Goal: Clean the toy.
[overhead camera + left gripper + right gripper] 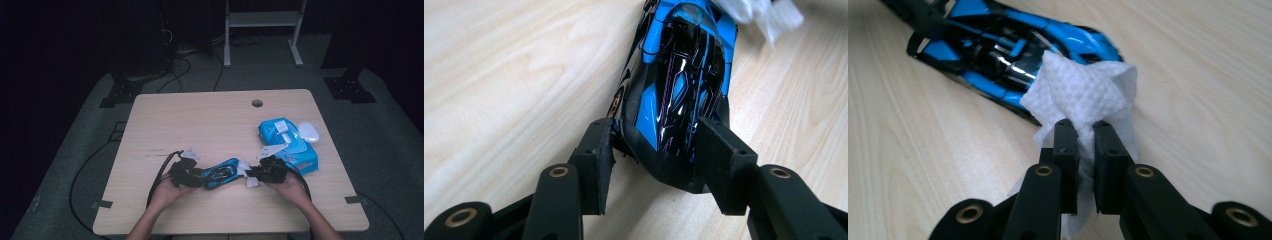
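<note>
One toy car (679,85), tail between left gripper (654,167) jaws, clamped

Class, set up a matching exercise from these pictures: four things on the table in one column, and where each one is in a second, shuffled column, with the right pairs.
1. toy car
2. white wipe
3. wipes pack
4. table hole

A. near the table's far edge
B. pinched in the right gripper
C. on the table's right side
D. its end between the pads of the left gripper

Pairs: 1-D, 2-B, 3-C, 4-A
</note>
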Demonstrator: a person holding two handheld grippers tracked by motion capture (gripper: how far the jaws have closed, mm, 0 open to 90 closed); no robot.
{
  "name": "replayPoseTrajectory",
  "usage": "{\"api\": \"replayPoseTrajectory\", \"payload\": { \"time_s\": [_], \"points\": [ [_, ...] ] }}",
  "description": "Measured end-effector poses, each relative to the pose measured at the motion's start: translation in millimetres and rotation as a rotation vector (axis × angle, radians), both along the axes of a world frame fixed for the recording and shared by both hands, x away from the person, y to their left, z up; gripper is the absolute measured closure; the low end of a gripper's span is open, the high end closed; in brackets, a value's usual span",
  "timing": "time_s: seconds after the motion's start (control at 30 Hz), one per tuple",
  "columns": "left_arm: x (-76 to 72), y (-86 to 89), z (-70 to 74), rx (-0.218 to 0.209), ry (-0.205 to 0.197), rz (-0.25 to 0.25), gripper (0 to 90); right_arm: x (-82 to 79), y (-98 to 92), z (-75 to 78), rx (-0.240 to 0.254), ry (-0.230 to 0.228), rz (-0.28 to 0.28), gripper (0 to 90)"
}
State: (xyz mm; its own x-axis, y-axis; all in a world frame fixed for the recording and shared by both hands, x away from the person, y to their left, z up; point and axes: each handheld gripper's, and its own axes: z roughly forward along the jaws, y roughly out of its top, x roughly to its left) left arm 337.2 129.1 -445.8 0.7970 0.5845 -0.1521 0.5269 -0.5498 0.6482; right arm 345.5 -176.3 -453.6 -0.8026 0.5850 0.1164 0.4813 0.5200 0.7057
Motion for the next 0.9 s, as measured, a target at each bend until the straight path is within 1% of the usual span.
{"api": "replayPoseTrajectory", "payload": {
  "time_s": [0.1,0.13,0.17,0.2,0.3,0.33,0.37,0.4,0.43,0.47,0.5,0.53,0.57,0.6,0.63,0.67,0.7,0.73,0.77,0.8,0.83,0.87,0.9],
  "points": [
    [-8.4,-3.2,1.3,0.029,-0.081,-0.024,49.8,4.5,-5.3,5.1,0.005,0.003,-0.009,80.6],
    [-8.4,-3.2,1.3,0.029,-0.081,-0.024,49.7,6.5,-6.9,7.2,0.008,0.0,-0.009,80.2],
    [-12.4,-4.6,1.9,0.046,-0.121,-0.039,49.7,6.5,-6.9,7.2,0.008,0.0,-0.009,80.2],
    [-18.8,-7.2,2.2,0.066,-0.179,-0.054,49.6,12.6,-9.4,11.6,0.019,0.009,-0.006,77.9],
    [-25.2,-9.5,1.9,0.085,-0.232,-0.063,49.2,19.2,-8.3,13.6,0.029,0.028,0.023,70.6],
    [-27.0,-10.1,1.5,0.087,-0.246,-0.064,49.2,22.2,-6.4,13.9,0.022,0.036,0.042,67.6],
    [-28.6,-10.2,1.5,0.095,-0.263,-0.072,49.1,24.6,-4.4,13.9,0.008,0.034,0.049,63.2],
    [-30.1,-10.7,1.1,0.095,-0.273,-0.071,49.0,27.2,-2.6,14.0,-0.002,0.039,0.053,58.0],
    [-30.1,-10.7,1.1,0.095,-0.273,-0.071,49.0,27.2,-2.6,14.0,-0.002,0.039,0.053,58.0],
    [-31.0,-10.9,1.0,0.099,-0.281,-0.073,49.0,30.6,-1.5,13.7,0.0,0.05,0.062,54.8],
    [-32.0,-11.1,0.7,0.097,-0.288,-0.073,49.0,33.5,0.1,13.9,-0.004,0.072,0.063,52.4],
    [-32.9,-11.3,0.5,0.1,-0.297,-0.074,48.8,39.9,3.0,13.0,0.003,0.099,0.093,47.2],
    [-33.8,-11.4,0.2,0.103,-0.308,-0.079,48.8,39.9,3.0,13.0,0.003,0.099,0.093,47.2],
    [-35.0,-11.2,-0.6,0.1,-0.321,-0.081,48.6,47.4,7.4,10.9,0.013,0.142,0.116,43.2],
    [-35.0,-11.2,-0.6,0.1,-0.321,-0.081,48.6,47.4,7.4,10.9,0.013,0.142,0.116,43.2],
    [-36.8,-11.2,-1.0,0.105,-0.337,-0.088,48.5,53.7,12.5,9.0,0.012,0.169,0.127,39.1],
    [-38.3,-12.1,-1.4,0.107,-0.352,-0.09,48.5,55.2,14.1,8.6,0.022,0.185,0.132,38.6],
    [-38.3,-12.1,-1.4,0.107,-0.352,-0.09,48.5,55.2,14.1,8.6,0.022,0.185,0.132,38.6],
    [-39.9,-12.7,-1.3,0.117,-0.368,-0.098,48.5,57.3,16.6,7.6,0.038,0.202,0.145,37.8],
    [-40.7,-12.9,-1.1,0.126,-0.375,-0.102,48.4,59.7,19.5,5.7,0.04,0.224,0.163,36.1],
    [-41.2,-12.6,-1.0,0.131,-0.378,-0.106,48.1,61.7,21.5,3.7,0.063,0.252,0.181,36.0],
    [-42.5,-12.2,-2.0,0.128,-0.393,-0.109,48.1,62.9,21.2,2.6,0.072,0.258,0.19,37.3],
    [-42.8,-12.1,-1.7,0.133,-0.396,-0.112,48.0,63.0,20.9,2.1,0.081,0.273,0.195,39.2]
  ]
}}
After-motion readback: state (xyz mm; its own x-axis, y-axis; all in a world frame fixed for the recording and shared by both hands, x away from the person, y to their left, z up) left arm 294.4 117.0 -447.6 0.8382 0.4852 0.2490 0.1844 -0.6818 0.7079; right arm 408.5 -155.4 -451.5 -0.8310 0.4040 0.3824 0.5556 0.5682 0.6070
